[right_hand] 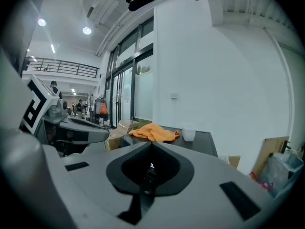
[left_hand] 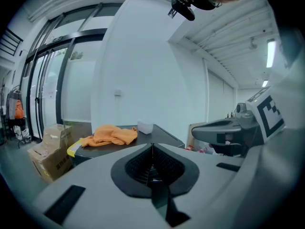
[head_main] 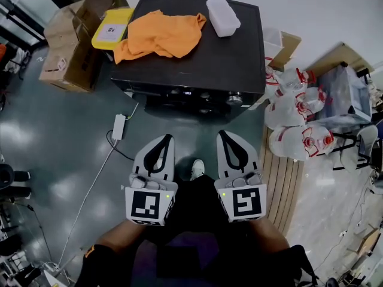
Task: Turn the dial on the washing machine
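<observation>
i hold both grippers well short of the washer; left gripper and right gripper closed tight, nothing held; dial on the front panel, foreshortened, markings unreadable; both gripper views hide it

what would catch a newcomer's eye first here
An orange cloth lies heaped on the black washing machine, beside a clear box. Nearer the camera, the left gripper and right gripper hang shut and empty, short of the machine's dial.
</observation>
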Demonstrator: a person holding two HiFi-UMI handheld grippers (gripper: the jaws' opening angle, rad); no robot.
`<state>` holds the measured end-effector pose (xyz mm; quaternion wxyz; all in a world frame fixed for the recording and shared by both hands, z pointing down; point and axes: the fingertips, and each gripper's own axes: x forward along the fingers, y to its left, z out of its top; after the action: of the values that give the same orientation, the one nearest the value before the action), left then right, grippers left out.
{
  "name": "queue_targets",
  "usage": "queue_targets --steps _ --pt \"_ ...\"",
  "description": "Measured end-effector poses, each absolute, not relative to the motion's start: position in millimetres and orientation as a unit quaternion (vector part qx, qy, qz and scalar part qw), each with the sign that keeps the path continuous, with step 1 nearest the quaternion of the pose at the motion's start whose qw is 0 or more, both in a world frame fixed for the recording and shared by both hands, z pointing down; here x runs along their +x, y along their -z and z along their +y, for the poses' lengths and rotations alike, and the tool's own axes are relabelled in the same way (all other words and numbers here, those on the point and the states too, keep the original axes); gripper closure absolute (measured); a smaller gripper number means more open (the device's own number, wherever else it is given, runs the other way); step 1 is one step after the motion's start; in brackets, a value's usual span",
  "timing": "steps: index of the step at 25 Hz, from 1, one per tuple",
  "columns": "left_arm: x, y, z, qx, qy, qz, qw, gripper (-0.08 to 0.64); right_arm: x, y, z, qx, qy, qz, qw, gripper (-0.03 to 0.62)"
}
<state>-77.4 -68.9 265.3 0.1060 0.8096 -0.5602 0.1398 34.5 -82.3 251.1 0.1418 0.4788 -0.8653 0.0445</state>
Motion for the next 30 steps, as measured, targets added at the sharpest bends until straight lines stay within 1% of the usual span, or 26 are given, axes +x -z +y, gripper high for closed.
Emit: queue_targets --steps 9,30 --pt "-76.7 -265.5 -65.4 0.807 -0.138 -0.564 0.107 0.546 27.9 -254.1 -72.5 0.463 -0.036 -0.872 0.155 0.578" --pt "-80.1 -264.7 -63.5 0.810 -0.139 -0.562 0.099 0.546 21.8 -255.1 -68.2 0.464 -0.045 -0.872 0.150 0.578"
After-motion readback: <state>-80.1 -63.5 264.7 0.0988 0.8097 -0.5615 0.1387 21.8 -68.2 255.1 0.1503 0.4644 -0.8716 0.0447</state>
